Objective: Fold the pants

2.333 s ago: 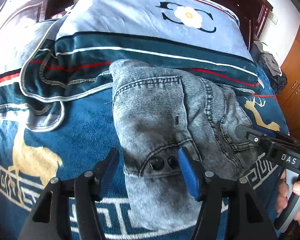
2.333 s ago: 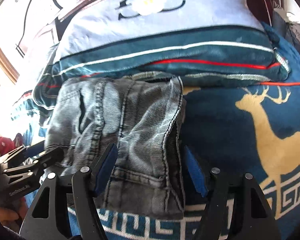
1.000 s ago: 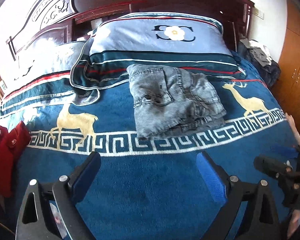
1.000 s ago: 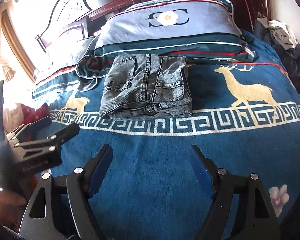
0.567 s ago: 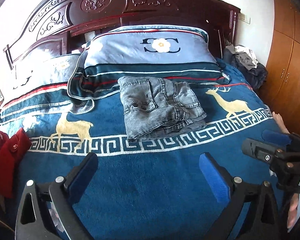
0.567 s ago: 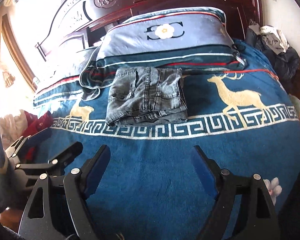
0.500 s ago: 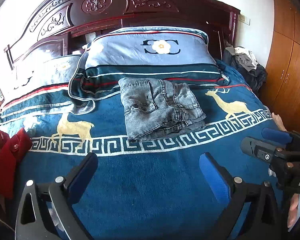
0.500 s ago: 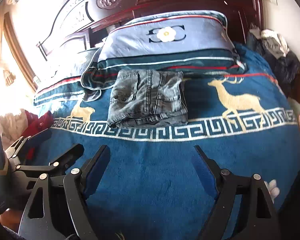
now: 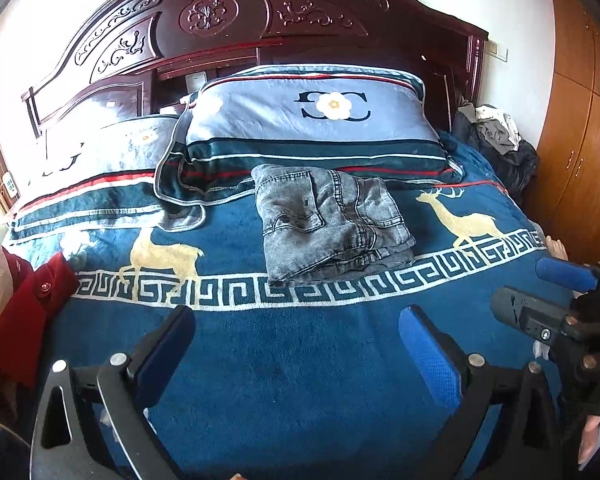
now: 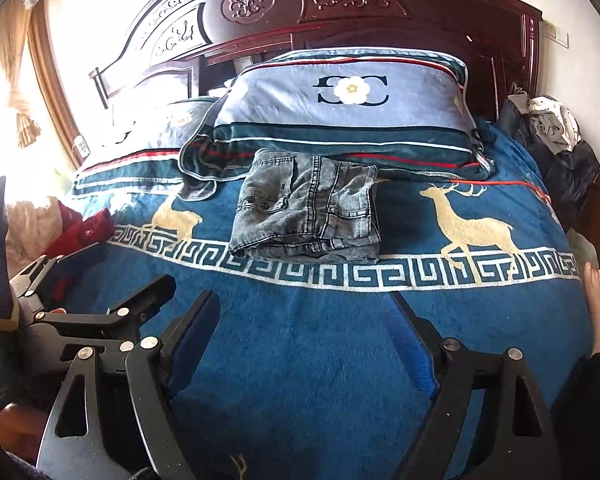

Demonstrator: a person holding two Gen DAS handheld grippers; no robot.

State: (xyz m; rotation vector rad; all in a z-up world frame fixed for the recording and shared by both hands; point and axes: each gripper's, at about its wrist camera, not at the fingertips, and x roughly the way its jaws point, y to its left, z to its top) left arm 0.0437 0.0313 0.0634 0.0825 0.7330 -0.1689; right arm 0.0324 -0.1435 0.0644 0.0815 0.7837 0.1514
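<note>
Grey denim pants point(image 9: 332, 224), folded into a compact bundle, lie on the blue deer-patterned blanket point(image 9: 300, 380) touching the striped pillow point(image 9: 312, 128), straight ahead and well apart from the left gripper point(image 9: 296, 352) and right gripper point(image 10: 304, 344), both spread wide and empty, about equally distant.

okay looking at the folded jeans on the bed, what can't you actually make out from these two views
- Folded jeans: inner layers and underside hidden by their own top layer, in both views.
- Clothes pile beside the headboard: too small to tell single garments, right view.
- Red garment: cut off by the left view's edge.
- Right tool: its handle is out of frame.
</note>
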